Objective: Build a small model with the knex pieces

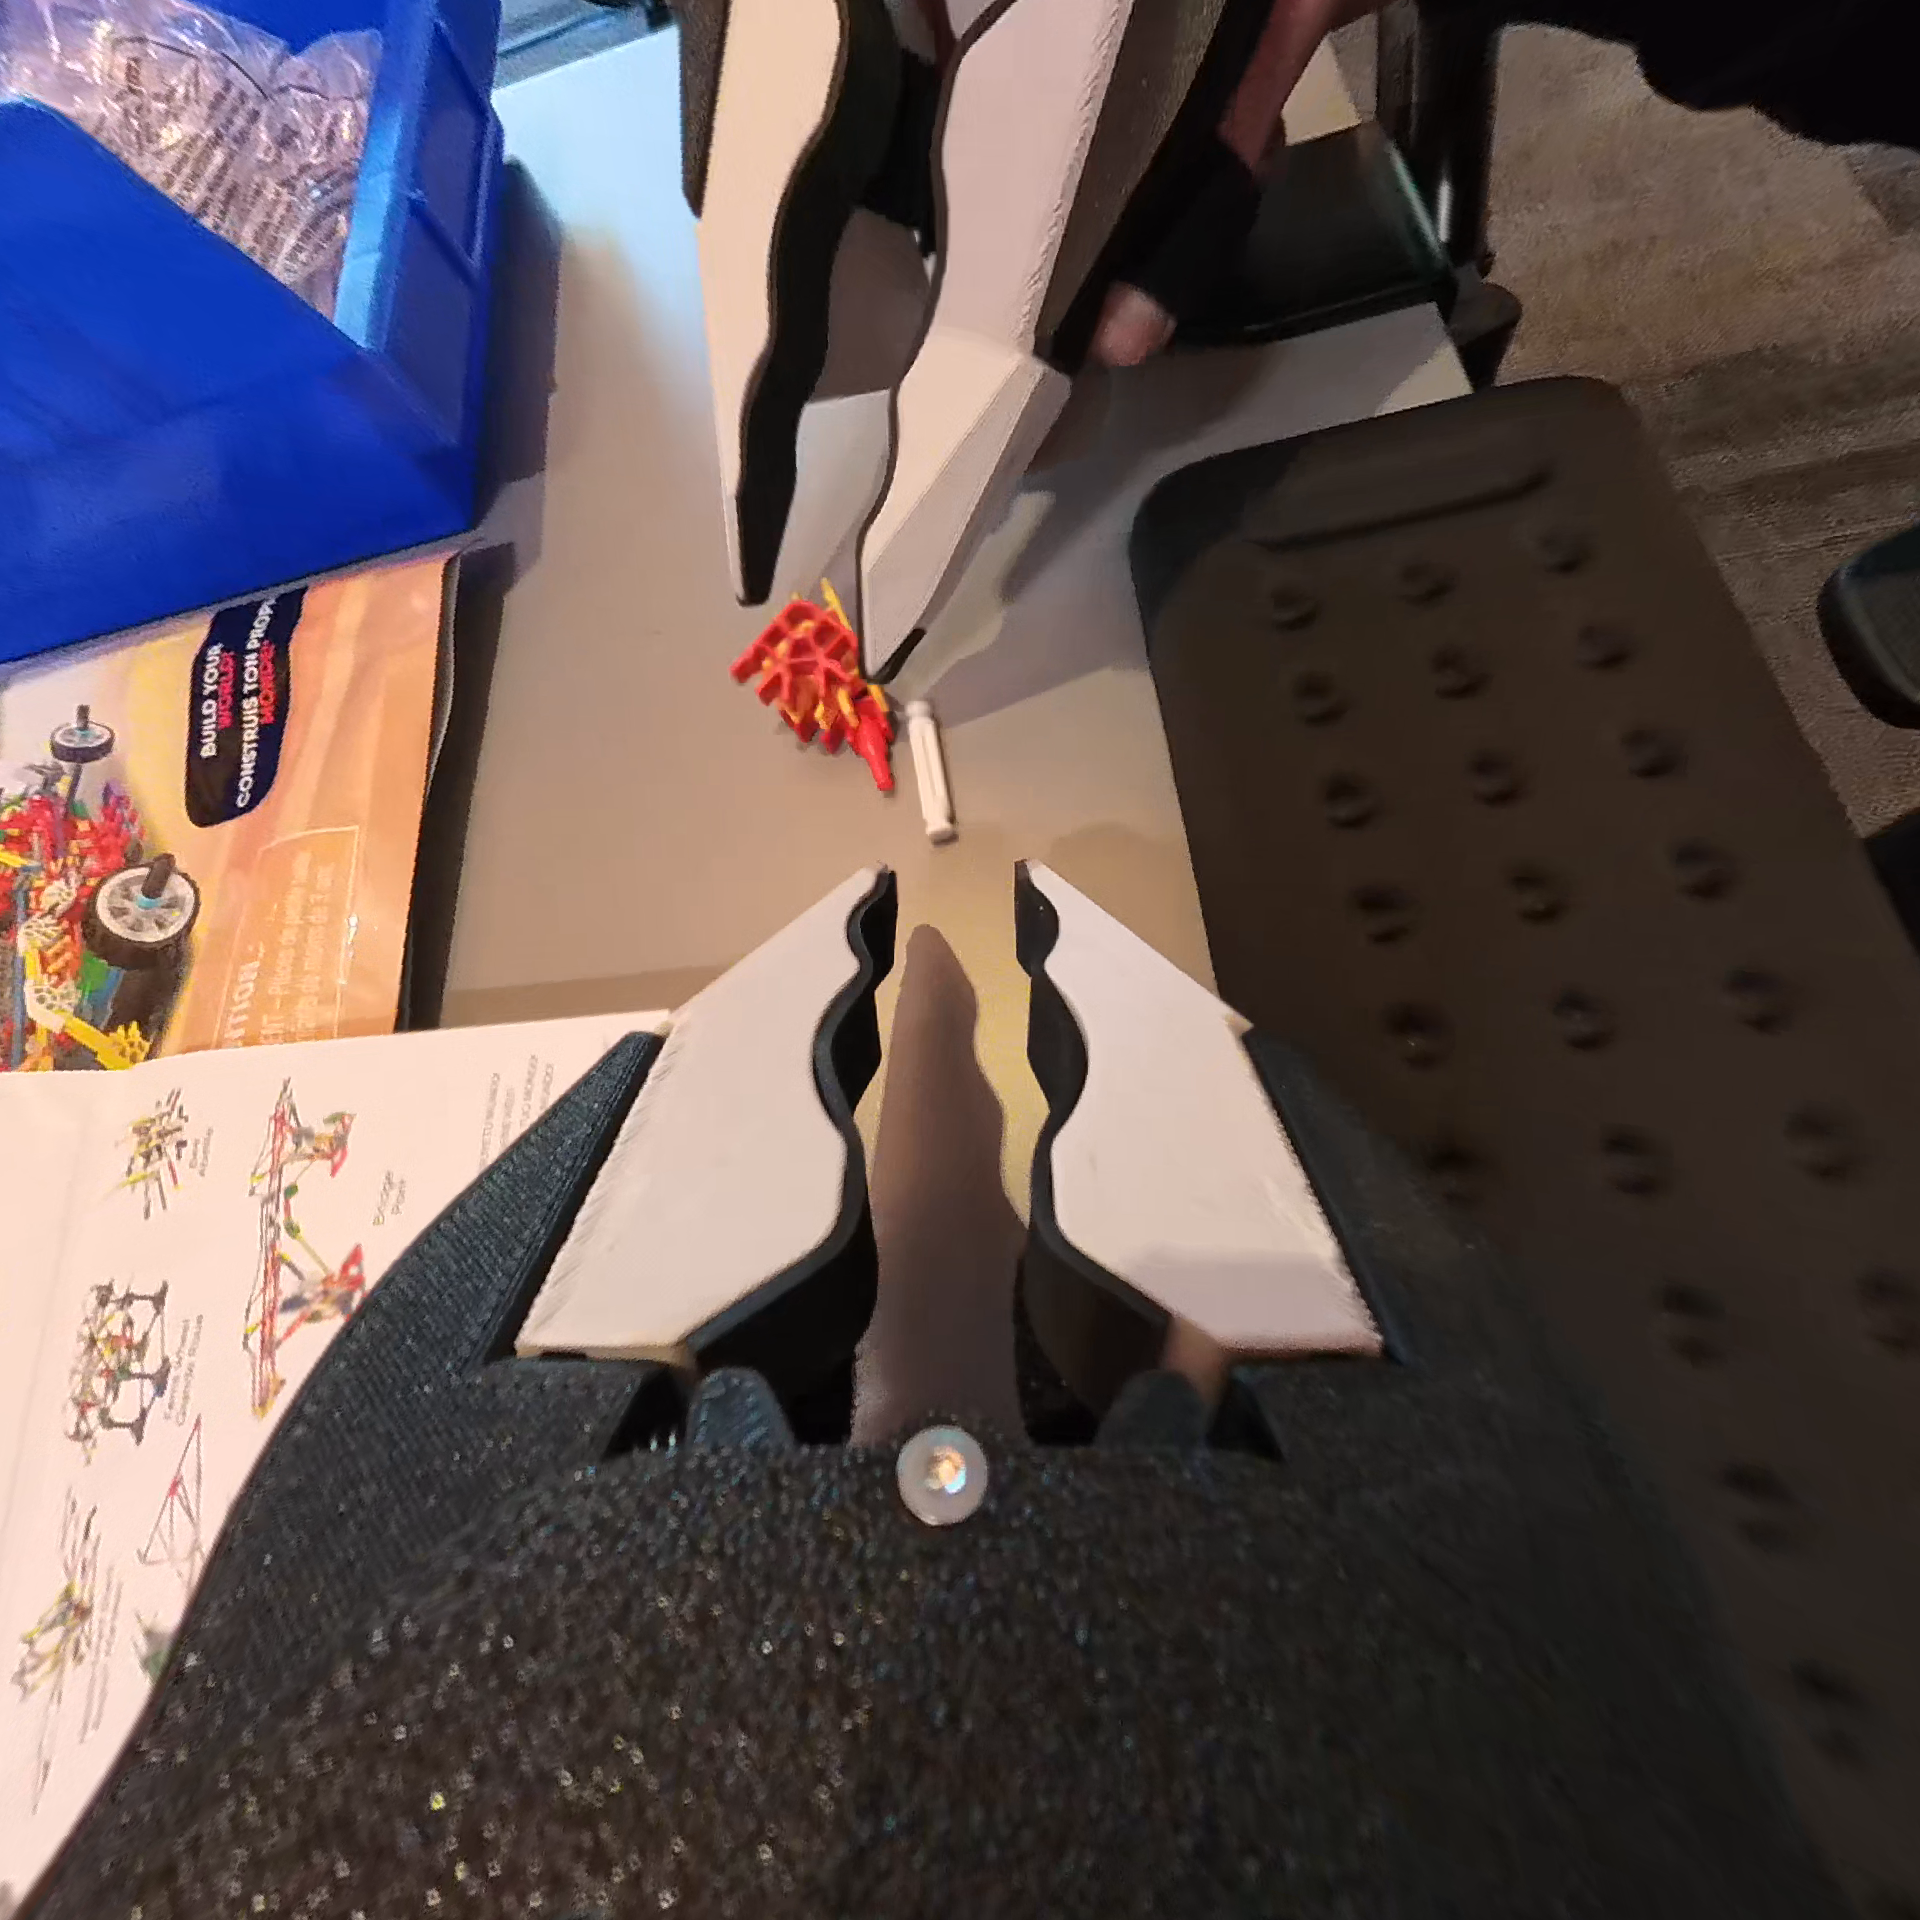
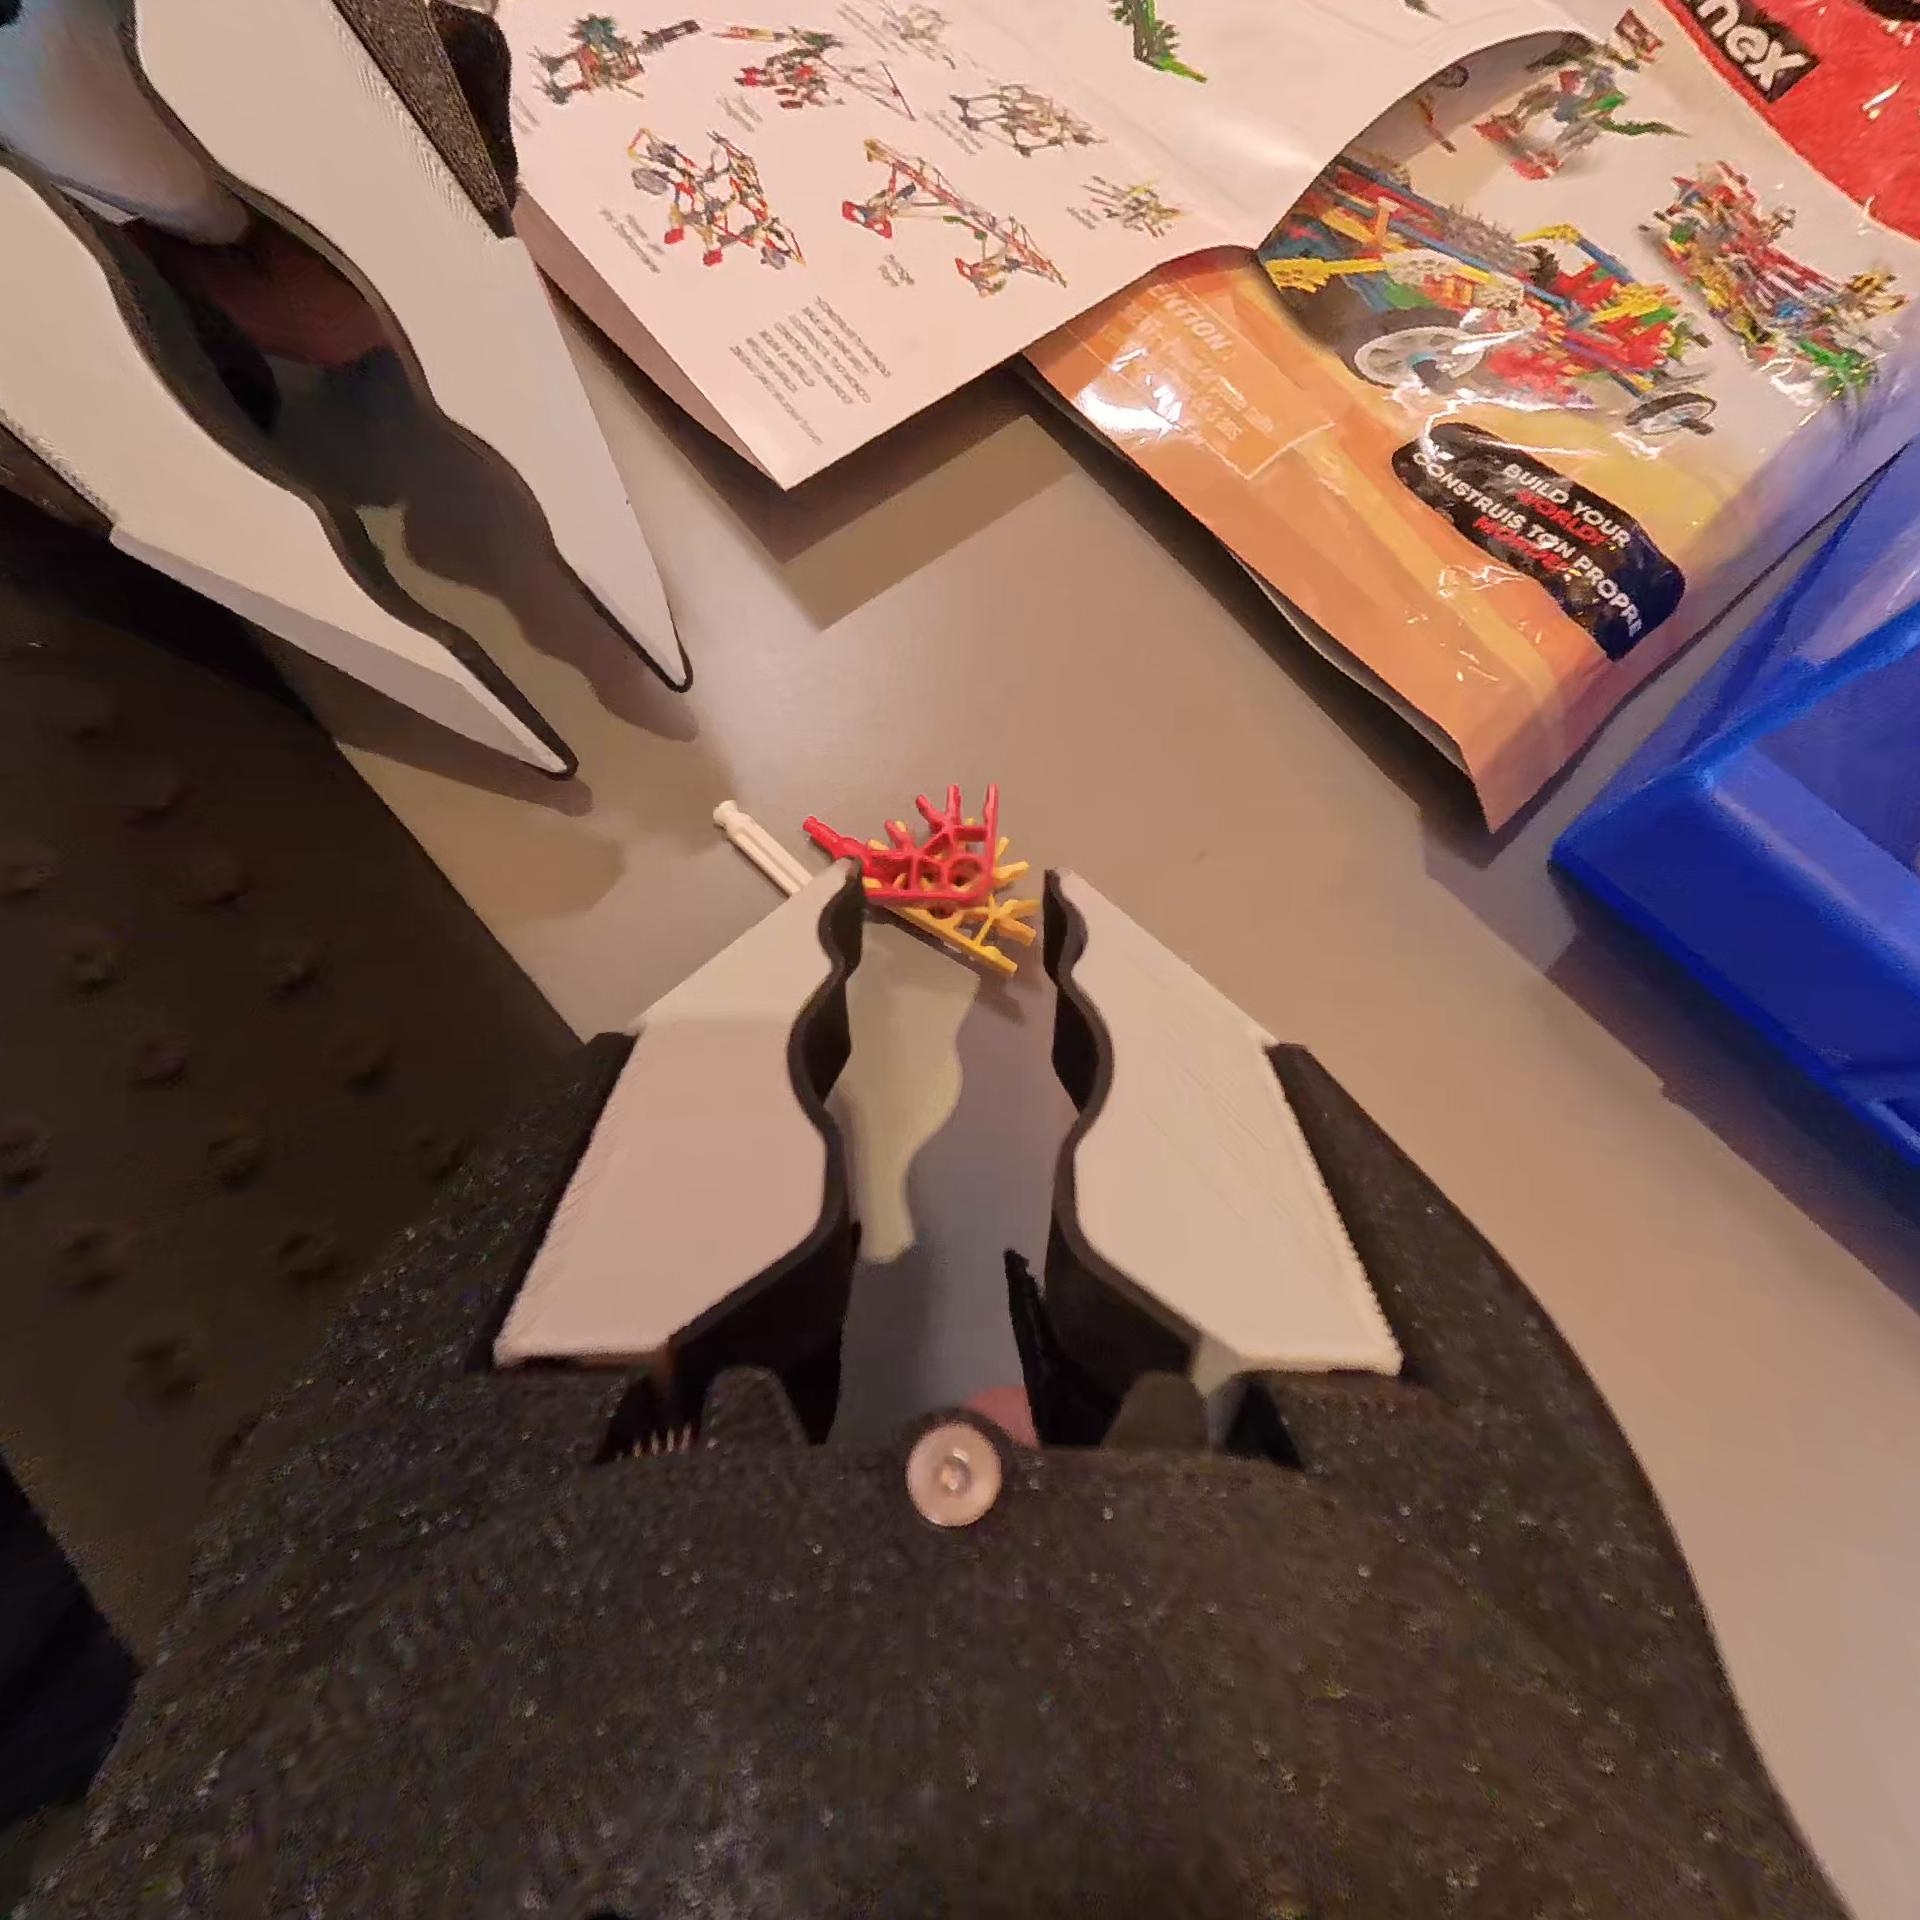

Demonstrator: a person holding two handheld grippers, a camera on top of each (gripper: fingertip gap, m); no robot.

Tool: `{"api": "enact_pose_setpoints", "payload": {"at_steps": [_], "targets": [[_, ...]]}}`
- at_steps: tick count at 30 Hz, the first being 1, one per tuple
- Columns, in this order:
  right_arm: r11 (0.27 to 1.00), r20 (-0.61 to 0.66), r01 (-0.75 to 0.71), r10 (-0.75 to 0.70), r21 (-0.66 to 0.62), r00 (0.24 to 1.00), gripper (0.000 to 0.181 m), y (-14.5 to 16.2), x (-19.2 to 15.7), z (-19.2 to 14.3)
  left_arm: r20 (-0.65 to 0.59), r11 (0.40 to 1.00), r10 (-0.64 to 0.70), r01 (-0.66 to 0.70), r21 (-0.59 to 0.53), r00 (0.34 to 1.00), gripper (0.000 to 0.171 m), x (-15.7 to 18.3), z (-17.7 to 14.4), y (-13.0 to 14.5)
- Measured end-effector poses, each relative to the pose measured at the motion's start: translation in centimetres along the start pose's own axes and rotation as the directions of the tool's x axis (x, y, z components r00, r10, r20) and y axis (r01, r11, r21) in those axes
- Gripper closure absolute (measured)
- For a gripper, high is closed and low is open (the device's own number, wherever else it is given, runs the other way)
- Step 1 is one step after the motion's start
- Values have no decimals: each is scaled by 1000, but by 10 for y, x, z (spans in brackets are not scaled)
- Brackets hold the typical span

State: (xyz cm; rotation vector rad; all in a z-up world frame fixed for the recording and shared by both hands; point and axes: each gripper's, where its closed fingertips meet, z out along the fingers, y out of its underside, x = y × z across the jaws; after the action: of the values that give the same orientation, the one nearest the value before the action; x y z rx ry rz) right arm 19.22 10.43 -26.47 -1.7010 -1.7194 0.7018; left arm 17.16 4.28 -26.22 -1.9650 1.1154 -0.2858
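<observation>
Basically, risk notes per item:
right gripper (image 2: 951, 883): jaws parted about a connector's width, nothing held; tips low over the table (image 2: 1195, 748), centre of the right wrist view, its left tip touching or just over the red connector (image 2: 930, 857)
left gripper (image 1: 954, 868): jaws apart with a narrow gap, empty; hangs above bare table at frame centre in the left wrist view, near the white rod (image 1: 932, 767) but not touching it
connectors: red one lies on top of the yellow connector (image 2: 982, 920), both flat on the table, frame centre of the right view; cannot tell if they're snapped together or just stacked
rod: lies just beside the red/yellow pair, partly hidden by the right gripper's left tip in the right view
risk 1: pair is thin and flat, so closing could pinch one spoke and flip it, or lift red alone if not joined
risk 2: left tip sits on the edge of the pair; a sideways nudge would slide it into the rod and roll the rod away
risk 3: both grippers crowd the same spot, so tips could clash
risk 4: black mat (image 1: 1558, 935) edge sits close at right in the left view; a skidding part could lodge under it
clutter: booklet (image 2: 831, 208), printed pack (image 2: 1403, 436) and blue bin (image 2: 1766, 883) sit well apart, low concern
</observation>
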Motion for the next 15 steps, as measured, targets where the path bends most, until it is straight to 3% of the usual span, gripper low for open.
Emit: {"api": "enact_pose_setpoints", "payload": {"at_steps": [4, 15], "targets": [[1000, 13, 3, -3, -9, 1000, 158, 1, -1, 3, 22, 1000, 10, -9, -27, 1000, 149, -4, 13, -1], [999, 32, 38, -37, -19, 999, 148, 2, 0, -2, 37, 995, 37, -33, -89, 999, 162, -5, 30, -3]]}}
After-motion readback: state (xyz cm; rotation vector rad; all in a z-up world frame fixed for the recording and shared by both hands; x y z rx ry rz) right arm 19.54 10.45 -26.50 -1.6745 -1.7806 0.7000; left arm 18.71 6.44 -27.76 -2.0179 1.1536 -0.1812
